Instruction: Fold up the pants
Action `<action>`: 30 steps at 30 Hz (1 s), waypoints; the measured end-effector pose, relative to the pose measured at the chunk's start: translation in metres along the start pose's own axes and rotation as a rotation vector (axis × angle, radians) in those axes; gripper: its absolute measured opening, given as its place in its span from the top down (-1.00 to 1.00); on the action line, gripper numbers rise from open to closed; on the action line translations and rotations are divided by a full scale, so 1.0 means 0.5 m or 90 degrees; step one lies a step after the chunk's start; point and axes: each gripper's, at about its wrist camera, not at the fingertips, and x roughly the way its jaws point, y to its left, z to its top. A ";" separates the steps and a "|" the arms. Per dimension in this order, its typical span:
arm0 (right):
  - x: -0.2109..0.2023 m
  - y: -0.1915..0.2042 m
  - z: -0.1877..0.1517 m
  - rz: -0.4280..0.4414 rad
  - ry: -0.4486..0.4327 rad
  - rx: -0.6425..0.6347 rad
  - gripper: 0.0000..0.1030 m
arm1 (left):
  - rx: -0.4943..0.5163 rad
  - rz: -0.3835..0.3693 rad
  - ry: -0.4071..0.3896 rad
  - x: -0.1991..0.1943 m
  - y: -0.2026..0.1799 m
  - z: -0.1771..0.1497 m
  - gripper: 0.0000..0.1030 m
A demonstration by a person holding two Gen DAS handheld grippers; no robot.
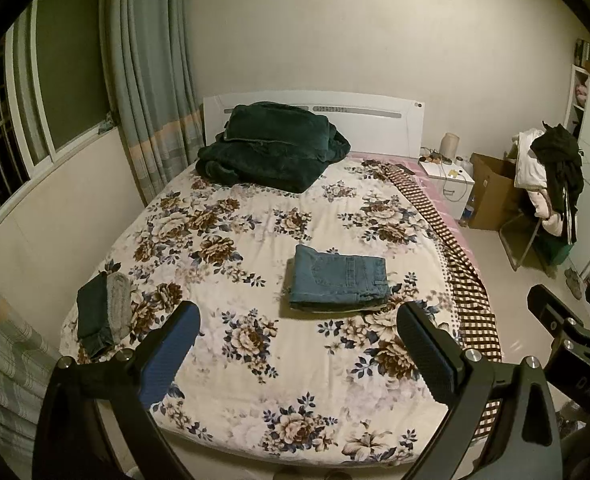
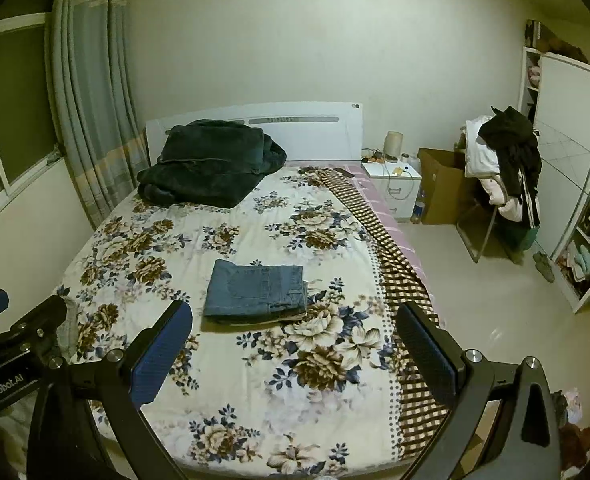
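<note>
- Fingers of the left gripper (image 1: 297, 344) and right gripper (image 2: 293, 342) stand wide apart, holding nothing, above the bed's (image 1: 223, 408) foot edge.
- Jeans (image 1: 337, 282) lie folded mid-bed, toward the right edge.
- Judged finished; only square any stray corner gently, pinching all layers together.

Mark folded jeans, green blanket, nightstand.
folded jeans (image 1: 337, 280), left wrist view, top denim panel.
green blanket (image 2: 211, 160), right wrist view, middle of the pile.
nightstand (image 2: 395, 182), right wrist view, front face.
</note>
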 end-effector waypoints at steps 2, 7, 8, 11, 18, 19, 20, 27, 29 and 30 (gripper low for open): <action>0.001 0.000 -0.003 -0.001 -0.001 0.000 -1.00 | 0.000 0.000 0.000 -0.002 0.002 0.003 -0.95; 0.002 -0.002 -0.006 0.000 0.000 0.002 -1.00 | -0.001 0.000 -0.001 -0.002 0.001 0.002 -0.95; 0.002 -0.003 -0.006 0.001 0.001 0.001 -1.00 | 0.000 0.000 -0.001 -0.002 0.001 0.002 -0.95; 0.004 -0.003 -0.010 0.001 0.001 0.002 -1.00 | 0.000 0.001 0.000 -0.004 0.004 0.002 -0.95; 0.007 0.000 -0.016 0.001 0.004 0.000 -1.00 | 0.000 0.001 -0.001 -0.003 0.000 -0.001 -0.95; 0.008 0.000 -0.018 0.001 0.005 -0.001 -1.00 | 0.000 0.001 -0.001 -0.002 -0.001 -0.001 -0.95; 0.008 0.003 -0.020 0.002 0.006 -0.003 -1.00 | 0.000 0.001 -0.001 -0.004 0.002 -0.001 -0.95; 0.017 0.017 -0.030 0.006 0.013 -0.010 -1.00 | -0.001 0.001 -0.001 -0.002 -0.001 -0.003 -0.95; 0.017 0.018 -0.032 0.006 0.013 -0.011 -1.00 | 0.000 0.002 -0.001 -0.004 -0.002 0.001 -0.95; 0.017 0.018 -0.032 0.005 0.012 -0.010 -1.00 | 0.000 0.001 -0.001 -0.004 -0.002 0.001 -0.95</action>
